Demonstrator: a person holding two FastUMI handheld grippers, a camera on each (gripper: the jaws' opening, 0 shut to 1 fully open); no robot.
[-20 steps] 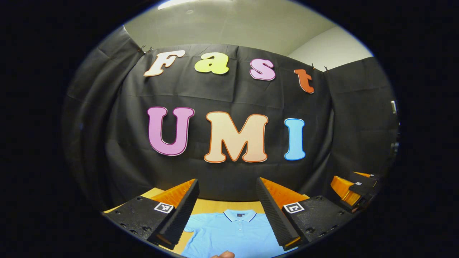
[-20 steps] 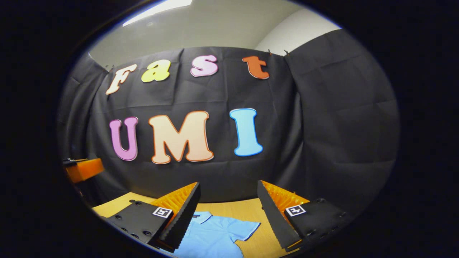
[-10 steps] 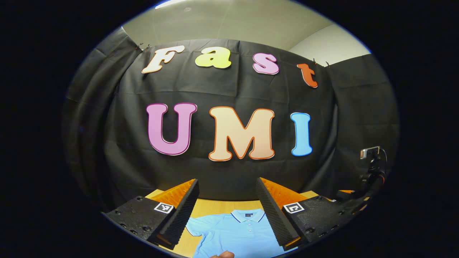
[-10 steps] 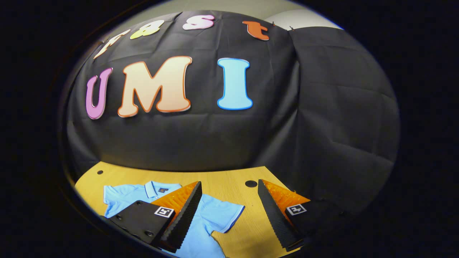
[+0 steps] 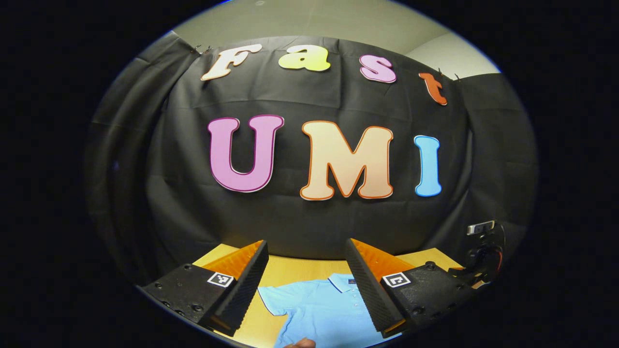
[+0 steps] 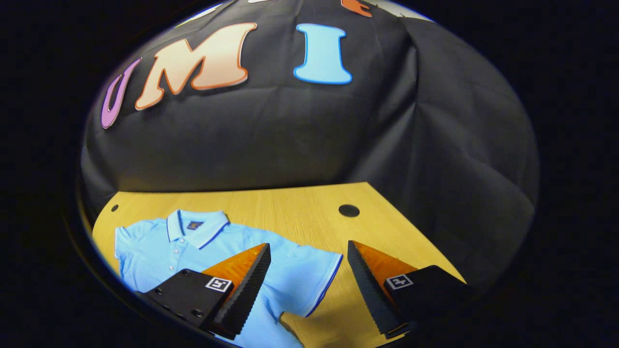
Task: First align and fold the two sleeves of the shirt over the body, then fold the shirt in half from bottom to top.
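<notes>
A light blue polo shirt (image 6: 159, 244) lies flat on the wooden table (image 6: 290, 203), collar toward the back wall, both short sleeves spread out. In the right gripper view my right gripper (image 6: 308, 285) is open above the shirt's right sleeve (image 6: 309, 278), whose dark-trimmed hem lies between the fingers, untouched. In the left gripper view my left gripper (image 5: 305, 285) is open and held above the table, with the shirt (image 5: 319, 309) and its collar (image 5: 342, 282) seen between its fingers. The lower part of the shirt is out of view.
A round hole (image 6: 348, 210) sits in the table (image 5: 285, 278) near its back right corner, and a smaller one (image 6: 114, 208) at the back left. A small camera on a stand (image 5: 483, 241) is at the far right of the left gripper view. A fingertip (image 5: 300, 343) shows at the bottom edge.
The right gripper has tilted down sharply and closed in on the shirt's right sleeve. The left gripper has shifted left and tilted down a little. Both stayed open.
</notes>
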